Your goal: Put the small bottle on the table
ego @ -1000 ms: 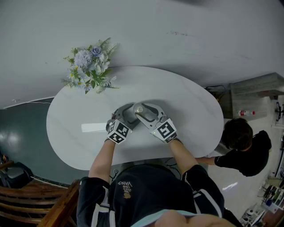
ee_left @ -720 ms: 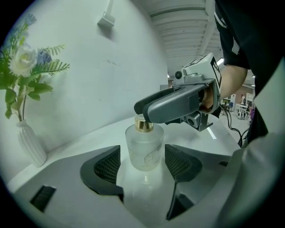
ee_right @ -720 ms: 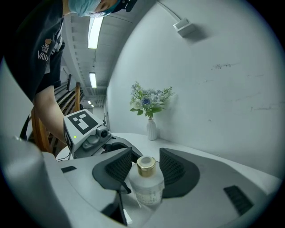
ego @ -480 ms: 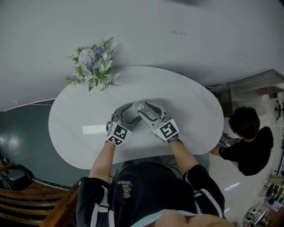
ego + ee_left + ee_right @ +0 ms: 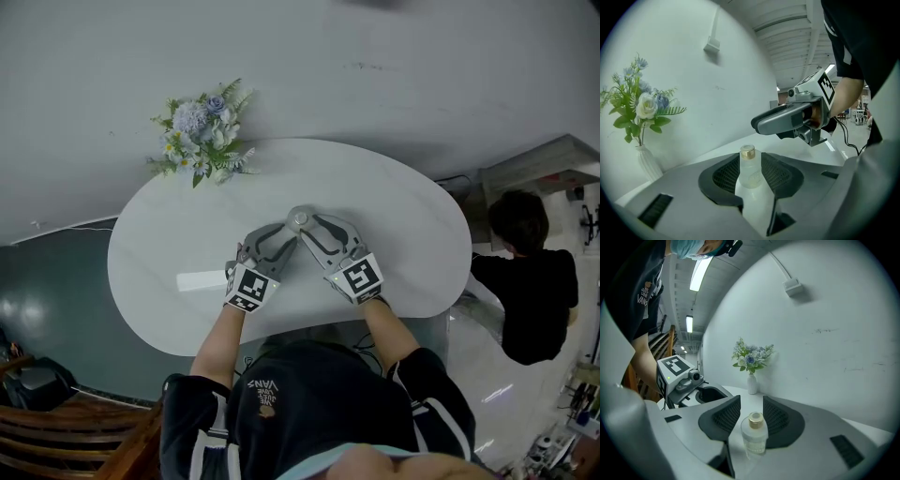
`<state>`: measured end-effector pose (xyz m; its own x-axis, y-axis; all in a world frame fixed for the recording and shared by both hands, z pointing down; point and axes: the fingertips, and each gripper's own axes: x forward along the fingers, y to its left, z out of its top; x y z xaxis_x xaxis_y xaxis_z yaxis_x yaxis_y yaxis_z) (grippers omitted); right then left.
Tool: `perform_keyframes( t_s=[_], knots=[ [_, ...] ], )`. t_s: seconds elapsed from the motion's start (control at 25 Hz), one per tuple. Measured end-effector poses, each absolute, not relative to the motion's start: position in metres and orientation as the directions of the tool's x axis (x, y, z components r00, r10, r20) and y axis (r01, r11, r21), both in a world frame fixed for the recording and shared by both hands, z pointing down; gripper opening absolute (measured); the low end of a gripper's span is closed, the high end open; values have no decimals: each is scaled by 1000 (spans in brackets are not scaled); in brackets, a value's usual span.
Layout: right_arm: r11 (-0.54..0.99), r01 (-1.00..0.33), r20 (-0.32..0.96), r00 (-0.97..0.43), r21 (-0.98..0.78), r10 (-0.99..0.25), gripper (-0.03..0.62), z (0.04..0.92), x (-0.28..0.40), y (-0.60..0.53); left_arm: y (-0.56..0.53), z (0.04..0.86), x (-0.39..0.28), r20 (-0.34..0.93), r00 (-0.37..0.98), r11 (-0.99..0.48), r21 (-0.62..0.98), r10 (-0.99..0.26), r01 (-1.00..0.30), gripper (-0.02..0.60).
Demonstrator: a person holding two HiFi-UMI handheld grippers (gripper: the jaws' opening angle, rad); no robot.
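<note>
Person wears black shirt (image 5: 319, 412); left claw (image 5: 279, 234) and right claw (image 5: 309, 228) are grey.

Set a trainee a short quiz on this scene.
1. True or false: the left gripper is empty.
2. What stands on the table near the wall? A) vase of flowers B) lamp C) plates
3. Fill in: the small bottle between the right gripper's jaws has a ____ cap.
Key: 1 false: its jaws have just been closing, and their pads press a frosted bottle. 2 A. 3 gold.
</note>
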<state>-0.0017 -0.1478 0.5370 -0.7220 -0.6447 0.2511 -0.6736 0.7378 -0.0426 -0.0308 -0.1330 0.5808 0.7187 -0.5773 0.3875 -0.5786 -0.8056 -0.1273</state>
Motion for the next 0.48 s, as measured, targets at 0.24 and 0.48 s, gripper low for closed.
perform_keyframes(
  t_s=[0.24,0.48],
  knots=[
    [700,-713,242,-684,-25,-688,115,527,4,-136,-119,560,-38,336,729,-797,-141,-596,-587,102],
    [667,-745,221,-654,-18,-724,72,517,7,-119,-101,543,-43,301,731,-787,-153,-613,-597,46]
  ],
)
